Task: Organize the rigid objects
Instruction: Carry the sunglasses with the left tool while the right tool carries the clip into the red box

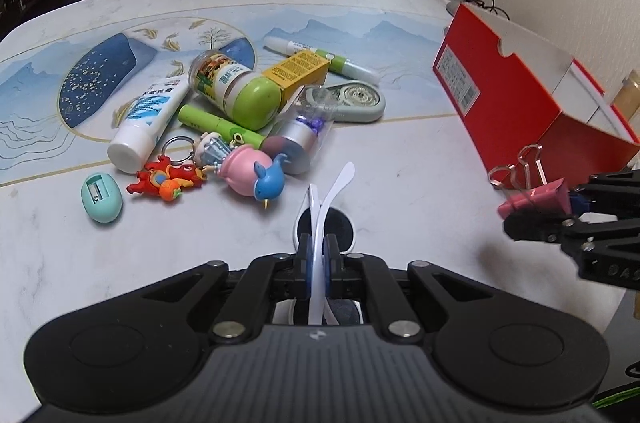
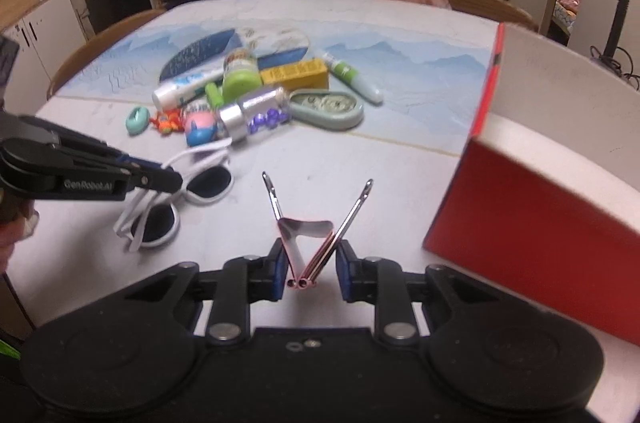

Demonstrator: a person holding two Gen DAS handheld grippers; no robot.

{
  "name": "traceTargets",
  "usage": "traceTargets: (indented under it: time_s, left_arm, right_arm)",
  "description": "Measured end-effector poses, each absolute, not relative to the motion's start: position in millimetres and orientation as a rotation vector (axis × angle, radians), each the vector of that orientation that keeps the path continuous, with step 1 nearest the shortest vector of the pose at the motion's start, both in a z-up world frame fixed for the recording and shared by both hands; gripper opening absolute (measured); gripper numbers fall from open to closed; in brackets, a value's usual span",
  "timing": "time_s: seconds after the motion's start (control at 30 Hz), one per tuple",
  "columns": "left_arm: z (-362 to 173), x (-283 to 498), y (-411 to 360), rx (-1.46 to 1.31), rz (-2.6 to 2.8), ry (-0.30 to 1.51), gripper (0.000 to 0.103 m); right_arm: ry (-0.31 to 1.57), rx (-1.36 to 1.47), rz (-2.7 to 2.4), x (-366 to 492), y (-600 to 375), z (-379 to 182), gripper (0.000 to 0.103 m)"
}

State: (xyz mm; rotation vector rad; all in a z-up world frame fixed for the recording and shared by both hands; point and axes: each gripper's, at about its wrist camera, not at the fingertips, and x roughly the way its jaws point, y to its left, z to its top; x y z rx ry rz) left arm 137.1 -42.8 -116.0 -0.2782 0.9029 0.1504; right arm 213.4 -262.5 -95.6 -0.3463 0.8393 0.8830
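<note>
The pink binder clip (image 2: 306,255) is sitting between the blue pads of the right gripper (image 2: 310,269), its rolled edge pointing back toward the camera and its two wire handles splaying forward and upward in a V; the jaws are pinching its sides, and in the left wrist view the clip (image 1: 536,201) is hanging clear of the table in that gripper's tips. The red shoebox (image 2: 540,207) is lying just to the right of the clip, its open top facing up, so the right hand is plainly the nearer one to it and the coming move probably calls for a short carry rightward and up over the near wall. The white sunglasses (image 1: 320,219) are being held by the left gripper (image 1: 319,263), whose jaws are pressed together on the thin folded temple arms, with the dark lenses sitting near the tabletop and the frame's long axis running across the gripper; the box is lying well off to this hand's right, beyond the other gripper. Farther out, the pile of tubes, bottles and toys, among them a yellow box (image 1: 298,69) and a teal sharpener (image 1: 101,197), is waiting on the table (image 1: 400,183).
</note>
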Motion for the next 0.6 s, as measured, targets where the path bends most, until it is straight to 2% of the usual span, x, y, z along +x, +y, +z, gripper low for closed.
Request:
traceTargets:
  time_s: [0.33, 0.6]
  left_arm:
    - [-76, 149, -60, -0.269, 0.086, 0.841, 0.005]
    - [-47, 180, -78, -0.228, 0.026, 0.802, 0.005]
  right_arm:
    - [0.755, -0.271, 0.878, 223, -292, -40, 0.024]
    - [0.705, -0.218, 0.787, 255, -321, -16, 0.024]
